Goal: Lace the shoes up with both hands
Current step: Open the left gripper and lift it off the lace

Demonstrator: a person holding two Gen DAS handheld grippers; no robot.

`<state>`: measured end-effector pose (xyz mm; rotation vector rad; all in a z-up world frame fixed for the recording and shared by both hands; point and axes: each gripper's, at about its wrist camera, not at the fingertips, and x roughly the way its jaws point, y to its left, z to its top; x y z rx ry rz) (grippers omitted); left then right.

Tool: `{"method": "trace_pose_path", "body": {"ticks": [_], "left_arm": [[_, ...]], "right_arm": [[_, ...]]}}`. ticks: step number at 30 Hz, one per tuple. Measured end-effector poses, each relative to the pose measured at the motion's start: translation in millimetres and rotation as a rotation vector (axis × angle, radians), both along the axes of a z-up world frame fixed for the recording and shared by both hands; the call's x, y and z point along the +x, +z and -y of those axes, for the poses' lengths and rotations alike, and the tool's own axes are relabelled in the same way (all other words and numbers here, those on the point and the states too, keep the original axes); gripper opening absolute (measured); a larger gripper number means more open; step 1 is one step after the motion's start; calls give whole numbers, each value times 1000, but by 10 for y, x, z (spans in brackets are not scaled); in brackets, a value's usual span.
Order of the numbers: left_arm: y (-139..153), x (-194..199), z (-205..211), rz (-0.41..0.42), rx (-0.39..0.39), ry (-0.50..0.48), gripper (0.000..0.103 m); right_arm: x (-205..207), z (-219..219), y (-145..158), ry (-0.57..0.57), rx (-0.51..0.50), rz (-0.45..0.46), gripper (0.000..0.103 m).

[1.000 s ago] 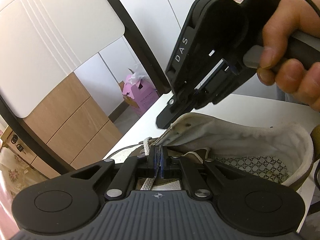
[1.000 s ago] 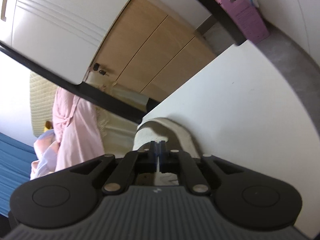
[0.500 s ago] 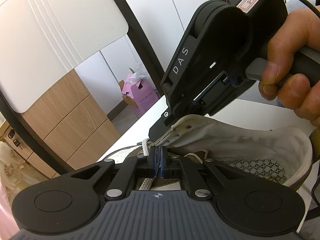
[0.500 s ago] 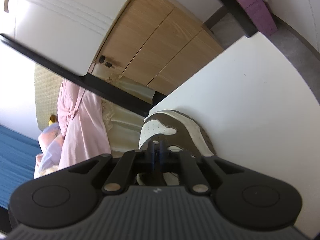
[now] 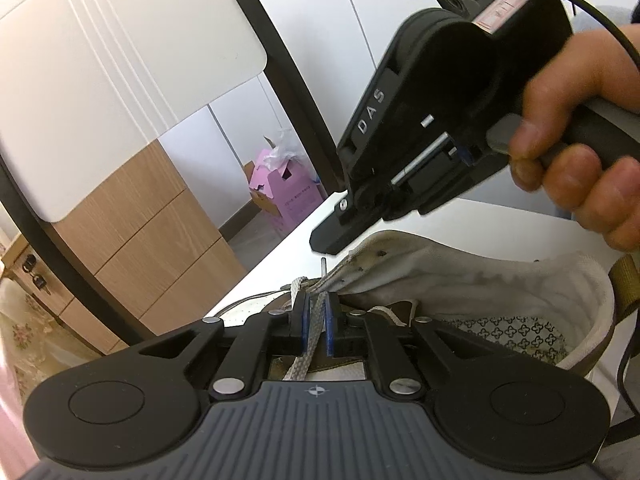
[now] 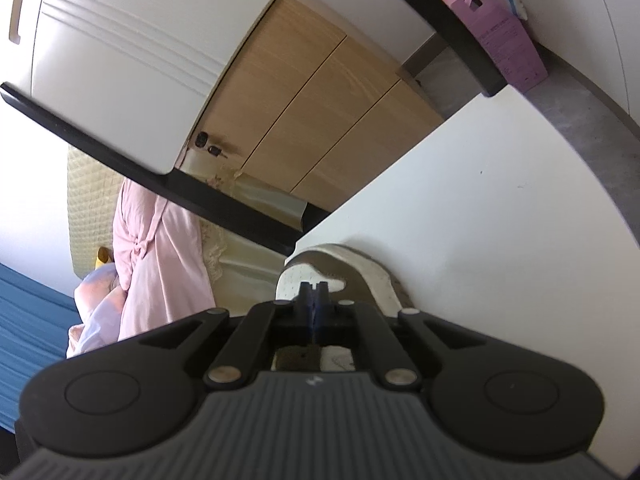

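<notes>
Both views are wrist fisheyes looking forward and down along their own fingers. Left wrist view sits very close behind the shoe [image 5: 460, 288], facing its opening, with the right gripper [image 5: 324, 242] above. Right wrist view looks over the toe. Shared: shoe, table [image 6: 500, 208], pink box [image 5: 286, 196].

Left hand-held gripper [image 5: 316, 320] opening (slightly).
</notes>
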<state>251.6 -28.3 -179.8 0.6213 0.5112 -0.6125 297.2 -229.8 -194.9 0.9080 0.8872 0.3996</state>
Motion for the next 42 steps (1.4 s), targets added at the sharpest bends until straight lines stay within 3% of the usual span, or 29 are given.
{"method": "trace_pose_path", "body": {"ticks": [2, 5, 6, 8, 11, 20, 25, 28, 31, 35, 37, 42], "left_arm": [[45, -81, -33, 3, -3, 2, 12], [94, -142, -83, 32, -9, 39, 40], [112, -147, -115, 36, -19, 52, 44], [165, -172, -200, 28, -56, 74, 50], [249, -306, -305, 8, -110, 106, 55], [366, -676, -439, -94, -266, 271, 55], [284, -643, -304, -111, -258, 336, 53], [265, -677, -222, -115, -249, 387, 44], [233, -683, -141, -95, -226, 439, 43], [265, -798, -77, -43, -203, 485, 43], [313, -879, -59, -19, -198, 484, 51], [329, -970, -38, -43, -211, 444, 54]], "right_arm": [[6, 21, 9, -10, -7, 5, 1], [3, 35, 7, -6, 12, 10, 6], [3, 35, 2, 1, 28, 10, 14], [4, 23, -3, 4, 44, 8, 31], [6, -5, -6, 7, 51, 3, 32], [-70, -122, -57, -11, 82, -42, 27], [-128, -148, -119, -80, 113, -69, 3], [-177, -209, -113, -110, 119, -53, 3], [-242, -261, -110, -131, 119, -38, 3], [-312, -281, -141, -163, 134, -35, 3], [-320, -272, -152, -170, 142, -33, 3], [-321, -257, -137, -144, 138, -28, 3]]}}
